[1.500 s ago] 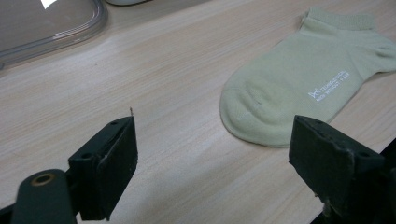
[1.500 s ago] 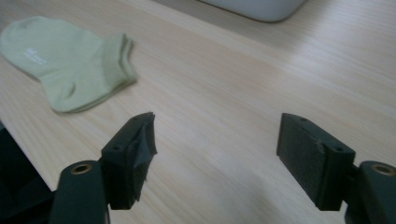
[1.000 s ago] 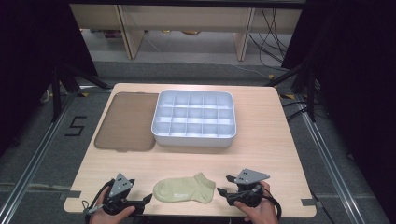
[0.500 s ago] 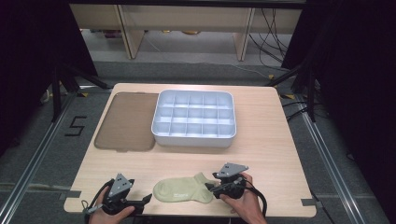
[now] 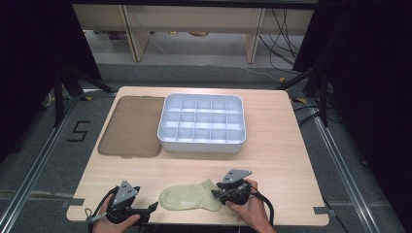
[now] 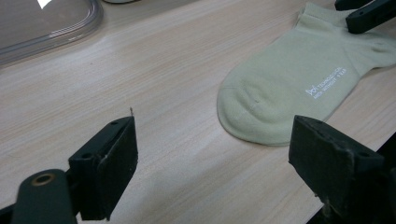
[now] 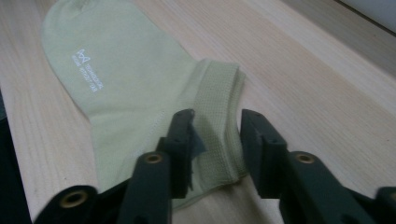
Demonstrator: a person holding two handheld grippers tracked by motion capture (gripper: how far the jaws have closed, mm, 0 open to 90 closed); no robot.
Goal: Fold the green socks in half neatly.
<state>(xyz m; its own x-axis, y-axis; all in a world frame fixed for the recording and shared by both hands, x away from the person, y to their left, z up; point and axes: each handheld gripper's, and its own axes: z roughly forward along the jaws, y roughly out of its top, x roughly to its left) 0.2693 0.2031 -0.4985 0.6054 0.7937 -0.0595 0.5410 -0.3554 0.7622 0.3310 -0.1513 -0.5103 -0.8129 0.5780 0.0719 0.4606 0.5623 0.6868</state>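
My left gripper (image 5: pixel 145 211) waits at the near left edge of the table (image 5: pixel 286 145), its jaws spread wide with nothing between them, aimed at the toe so it can join in once the other end is gripped. The pale green ankle sock (image 5: pixel 189 196) lies flat on the near edge between my two tools, toe to the left, ribbed cuff (image 7: pixel 217 112) to the right. My right gripper (image 5: pixel 217 193) has just been closing; its jaws straddle the cuff, narrowed but not yet pinching, because the cuff gives the firmest hold for lifting toward the compartment tray (image 5: pixel 201 144) beyond
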